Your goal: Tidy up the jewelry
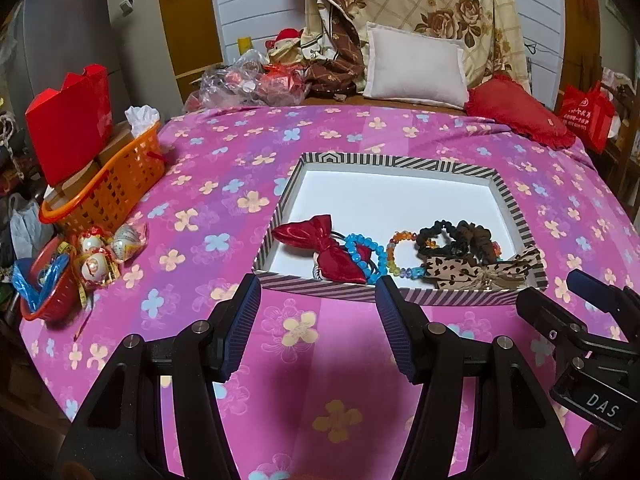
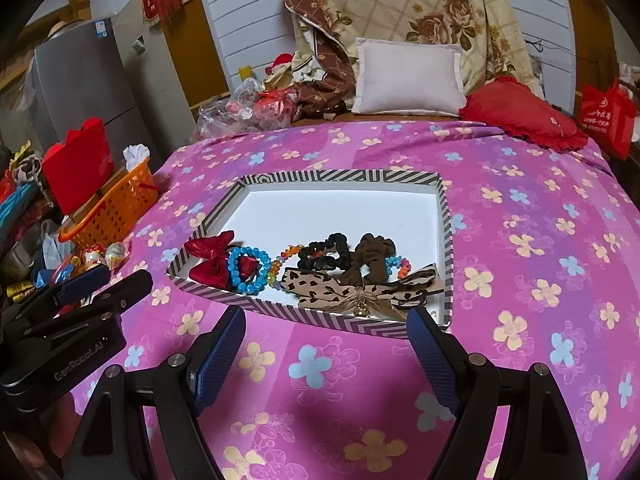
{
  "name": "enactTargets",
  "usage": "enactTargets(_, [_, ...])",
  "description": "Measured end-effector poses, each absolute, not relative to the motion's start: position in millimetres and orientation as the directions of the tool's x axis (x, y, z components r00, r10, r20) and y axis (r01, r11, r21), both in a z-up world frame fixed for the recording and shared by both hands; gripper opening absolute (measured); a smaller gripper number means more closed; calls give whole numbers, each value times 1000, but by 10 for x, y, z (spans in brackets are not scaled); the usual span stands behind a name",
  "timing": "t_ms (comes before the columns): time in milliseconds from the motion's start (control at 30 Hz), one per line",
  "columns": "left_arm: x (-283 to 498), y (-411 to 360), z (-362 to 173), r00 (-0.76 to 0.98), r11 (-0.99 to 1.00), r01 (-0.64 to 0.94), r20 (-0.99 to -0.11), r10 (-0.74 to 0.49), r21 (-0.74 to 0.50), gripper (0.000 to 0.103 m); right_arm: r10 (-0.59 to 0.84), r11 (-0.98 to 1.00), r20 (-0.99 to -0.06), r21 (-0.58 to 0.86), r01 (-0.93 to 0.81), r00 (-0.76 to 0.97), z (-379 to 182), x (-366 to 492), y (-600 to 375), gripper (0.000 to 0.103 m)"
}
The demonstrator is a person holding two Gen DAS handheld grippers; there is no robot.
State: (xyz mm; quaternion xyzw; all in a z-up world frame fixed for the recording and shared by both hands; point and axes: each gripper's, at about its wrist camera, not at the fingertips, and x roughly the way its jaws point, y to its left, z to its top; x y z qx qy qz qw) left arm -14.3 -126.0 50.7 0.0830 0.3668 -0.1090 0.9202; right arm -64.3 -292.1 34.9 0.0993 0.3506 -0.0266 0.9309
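Observation:
A striped-rim white box tray (image 1: 400,160) (image 2: 340,178) lies on the pink flowered cloth. Along its near side lie a red bow (image 1: 320,242) (image 2: 212,262), a blue bead bracelet (image 1: 370,256) (image 2: 250,270), a multicolour bead bracelet (image 1: 394,250) (image 2: 280,260), black and brown scrunchies (image 1: 460,236) (image 2: 360,252) and a leopard-print bow (image 1: 480,270) (image 2: 360,290). My left gripper (image 1: 318,304) is open and empty just before the tray's near rim. My right gripper (image 2: 326,332) is open and empty, also before the near rim. Each gripper shows in the other's view.
An orange basket (image 1: 116,184) (image 2: 116,208) with a red box stands at the left. Wrapped sweets (image 1: 100,252) and a red bowl (image 1: 48,296) lie at the left edge. Pillows (image 1: 416,66) and a red cushion (image 1: 516,110) sit behind the cloth.

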Motion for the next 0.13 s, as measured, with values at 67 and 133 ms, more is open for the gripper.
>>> enactTargets(67, [-127,-1272,482,706,963,261,-695,-139,73,59,25,980,-660,164,112,751,326,-643,-2937,81])
enactTargets(133, [-105,-1258,451,699,962,264,-701,-141,71,59,13,982,-666,150,116,746,300,-642,-2982,81])
